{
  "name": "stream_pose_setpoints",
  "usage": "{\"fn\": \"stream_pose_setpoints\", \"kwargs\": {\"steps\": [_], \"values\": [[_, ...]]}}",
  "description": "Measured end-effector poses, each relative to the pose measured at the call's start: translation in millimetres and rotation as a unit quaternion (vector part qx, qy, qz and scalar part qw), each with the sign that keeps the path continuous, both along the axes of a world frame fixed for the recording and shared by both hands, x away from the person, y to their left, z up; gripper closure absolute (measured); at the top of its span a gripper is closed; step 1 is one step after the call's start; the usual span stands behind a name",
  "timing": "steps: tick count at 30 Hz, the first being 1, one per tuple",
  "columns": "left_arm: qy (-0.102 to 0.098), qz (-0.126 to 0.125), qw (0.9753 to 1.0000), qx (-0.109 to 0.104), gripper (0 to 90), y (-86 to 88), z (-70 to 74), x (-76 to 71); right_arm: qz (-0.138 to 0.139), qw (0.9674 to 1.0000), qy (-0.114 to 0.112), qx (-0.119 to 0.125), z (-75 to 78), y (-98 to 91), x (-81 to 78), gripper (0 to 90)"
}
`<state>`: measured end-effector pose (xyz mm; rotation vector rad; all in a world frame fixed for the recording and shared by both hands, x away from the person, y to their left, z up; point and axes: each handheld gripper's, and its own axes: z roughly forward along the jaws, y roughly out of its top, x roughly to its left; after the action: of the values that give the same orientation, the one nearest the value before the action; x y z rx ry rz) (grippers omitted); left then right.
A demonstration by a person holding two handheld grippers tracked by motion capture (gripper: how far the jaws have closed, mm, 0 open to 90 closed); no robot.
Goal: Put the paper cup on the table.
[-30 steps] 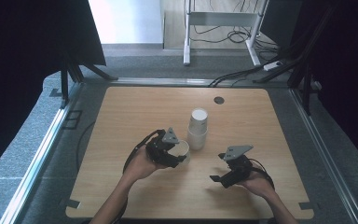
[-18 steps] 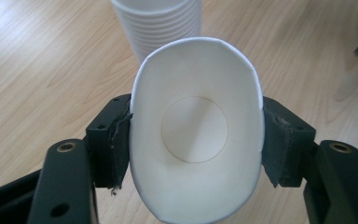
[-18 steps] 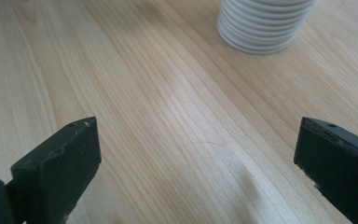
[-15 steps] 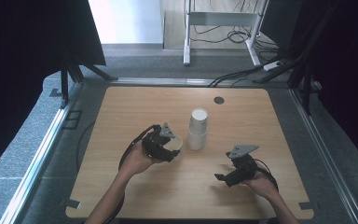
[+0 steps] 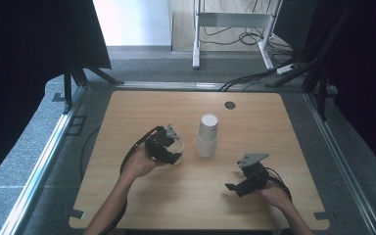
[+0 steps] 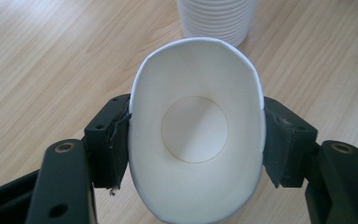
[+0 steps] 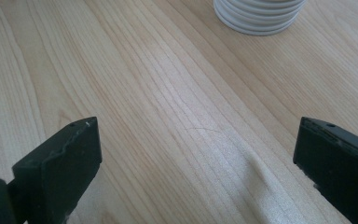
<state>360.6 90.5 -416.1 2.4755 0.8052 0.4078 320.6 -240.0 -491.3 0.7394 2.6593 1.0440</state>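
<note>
My left tool (image 5: 172,147) sits left of centre in the high view, clamped on a single white paper cup (image 6: 196,135) — in the left gripper view both black pads press its sides hard enough to squash the rim into an oval, mouth facing the camera, round base visible inside. The cup fills the middle of that view, off the counter (image 5: 127,112) as far as I can tell. Just behind it, top centre of the left gripper view, stands the stack of white cups (image 6: 216,18), upright w/ ribbed rims; cup and stack look apart, tho' close.

High view: the stack (image 5: 207,136) is near mid-frame, just right of my left tool, not touching it. My left hand (image 5: 138,164) comes in from lower left, cable looping round the wrist.

My right tool (image 5: 231,186) is at lower right of the high view, well apart from the stack, grey plate on top. Its jaws have just been opening — in the right gripper view they stand wide, one at the bottom left edge, one at the bottom right, w/ nothing but bare wood grain between. The stack's base (image 7: 260,16) shows at the top right of that view.

A small dark round disc (image 5: 230,105) lies toward the counter's far edge, upper centre-right of the high view.
</note>
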Motion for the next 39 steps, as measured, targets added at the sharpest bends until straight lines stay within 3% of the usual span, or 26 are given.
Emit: {"fn": "stream_pose_setpoints", "kwargs": {"steps": [9,16,24,33,39], "values": [[0.01,0.032,0.9988,0.035,32.8,10.4,-7.8,14.5,0.001,1.0,0.005,-0.007,-2.7,0.8,0.3,1.6],[0.021,0.05,0.9976,0.043,32.2,13.9,-14.5,21.4,0.004,0.9999,0.009,-0.01,-4.4,2.1,0.0,2.1],[0.031,0.052,0.9967,0.055,30.9,15.0,-20.3,27.3,0.005,0.9999,0.009,-0.012,-4.8,2.9,-0.4,2.4],[0.038,0.067,0.9961,0.043,26.2,14.7,-22.8,30.3,0.006,0.9998,0.01,-0.013,-4.9,3.7,-0.8,2.6],[0.041,0.073,0.996,0.033,17.7,15.1,-24.5,31.1,0.005,0.9999,0.01,-0.013,-4.9,3.4,-0.7,2.6]]}}
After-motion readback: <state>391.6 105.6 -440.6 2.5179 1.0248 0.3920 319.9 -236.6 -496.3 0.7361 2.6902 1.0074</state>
